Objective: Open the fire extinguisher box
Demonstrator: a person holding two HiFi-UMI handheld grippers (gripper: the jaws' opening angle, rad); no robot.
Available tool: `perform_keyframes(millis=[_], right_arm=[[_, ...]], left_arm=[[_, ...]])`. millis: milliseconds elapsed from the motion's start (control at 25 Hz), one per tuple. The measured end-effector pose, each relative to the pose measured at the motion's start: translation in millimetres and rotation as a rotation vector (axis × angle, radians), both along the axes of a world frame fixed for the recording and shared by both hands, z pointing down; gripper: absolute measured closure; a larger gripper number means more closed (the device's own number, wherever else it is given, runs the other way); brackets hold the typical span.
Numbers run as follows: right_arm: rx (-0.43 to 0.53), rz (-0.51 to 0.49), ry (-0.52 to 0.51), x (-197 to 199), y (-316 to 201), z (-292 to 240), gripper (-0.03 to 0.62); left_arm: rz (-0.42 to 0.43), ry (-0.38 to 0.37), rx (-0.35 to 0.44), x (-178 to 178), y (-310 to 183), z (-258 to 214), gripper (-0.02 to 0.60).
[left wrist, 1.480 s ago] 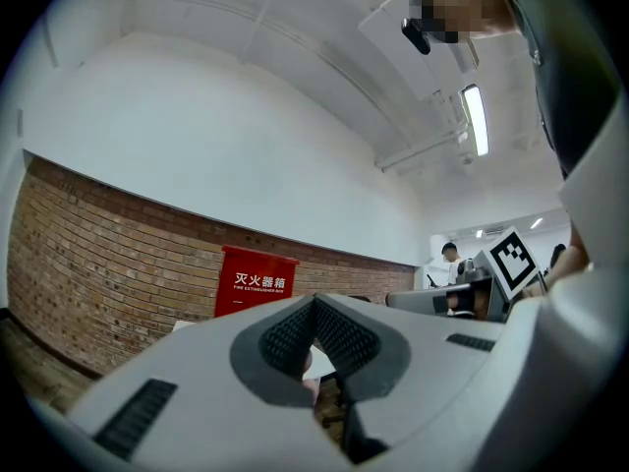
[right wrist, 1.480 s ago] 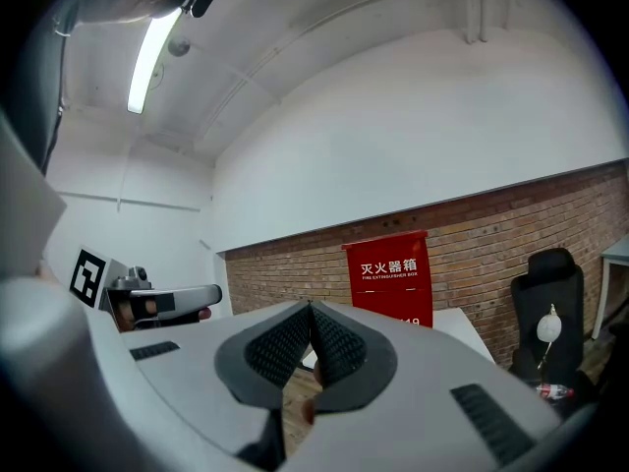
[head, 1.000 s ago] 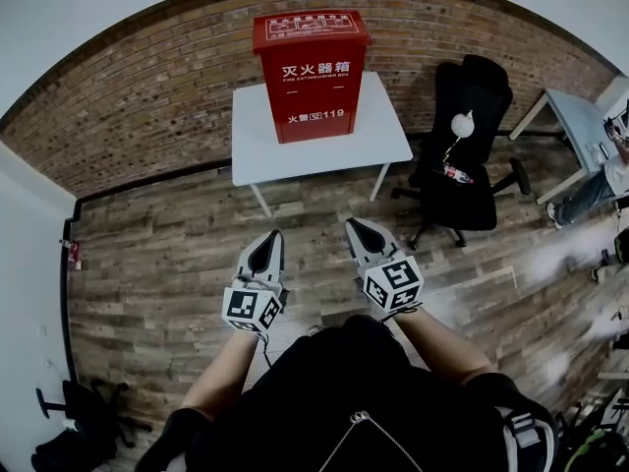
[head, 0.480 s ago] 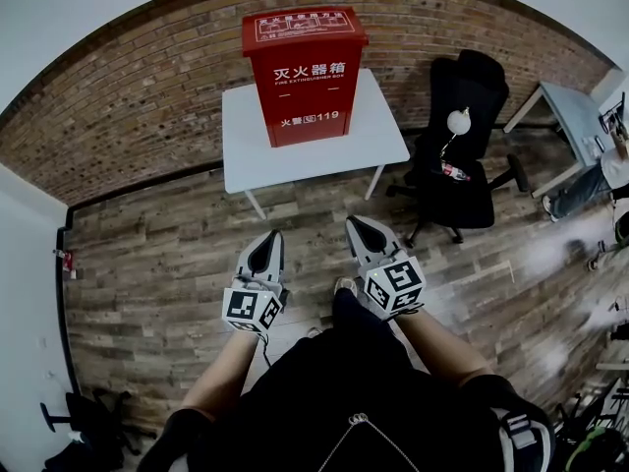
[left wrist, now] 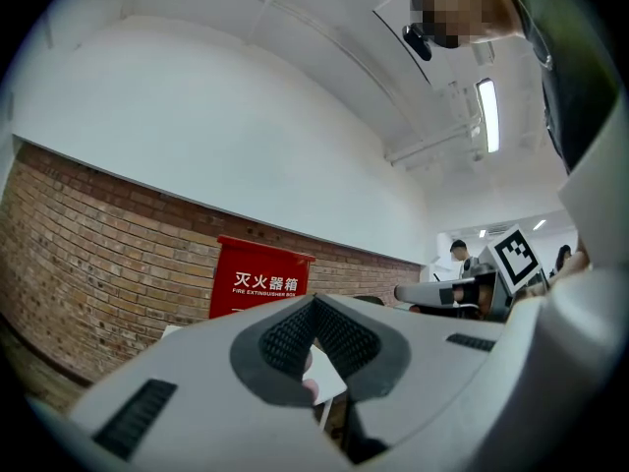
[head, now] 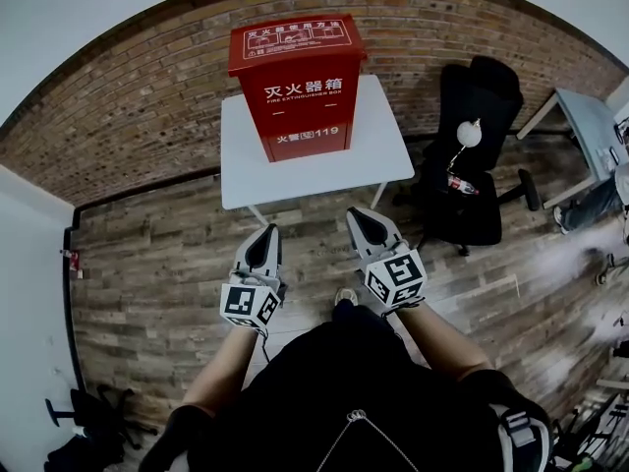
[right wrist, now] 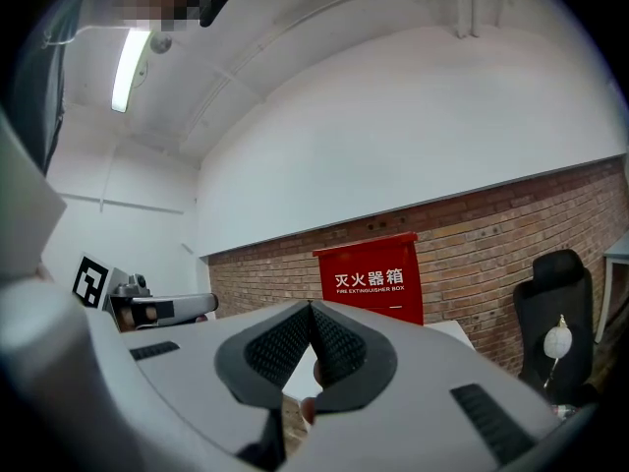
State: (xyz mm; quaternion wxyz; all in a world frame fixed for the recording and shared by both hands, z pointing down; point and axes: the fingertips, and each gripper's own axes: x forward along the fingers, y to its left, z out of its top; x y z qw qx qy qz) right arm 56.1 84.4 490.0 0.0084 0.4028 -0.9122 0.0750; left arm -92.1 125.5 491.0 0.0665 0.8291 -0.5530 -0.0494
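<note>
A red fire extinguisher box [head: 293, 85] with white lettering stands upright on a white table [head: 383, 150] against the brick wall, its lid down. It also shows ahead in the left gripper view [left wrist: 257, 281] and the right gripper view [right wrist: 371, 278]. My left gripper [head: 267, 237] and right gripper [head: 360, 219] hang side by side over the wooden floor, short of the table's front edge. Both are shut with nothing between the jaws [left wrist: 314, 308] [right wrist: 310, 311].
A black office chair [head: 472, 155] with a white round object on it stands right of the table. A grey desk [head: 588, 126] sits at the far right. Dark gear lies on the floor at bottom left [head: 79, 426]. A seated person shows at the right edge.
The view has come nearer the table; the box and table sit larger and slightly left. Both grippers keep their pose, still shut.
</note>
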Motion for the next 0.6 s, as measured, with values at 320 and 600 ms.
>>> perform_keyframes(millis=[320, 600], right_arm=[[-0.025, -0.073, -0.025, 14, -64, 4, 0.576], [-0.033, -0.146, -0.04, 5, -107, 10, 0.576]], left_arm=[[-0.071, -0.025, -0.002, 17, -54, -7, 0.534], [-0.138, -0.05, -0.005, 18, -91, -7, 0.534]])
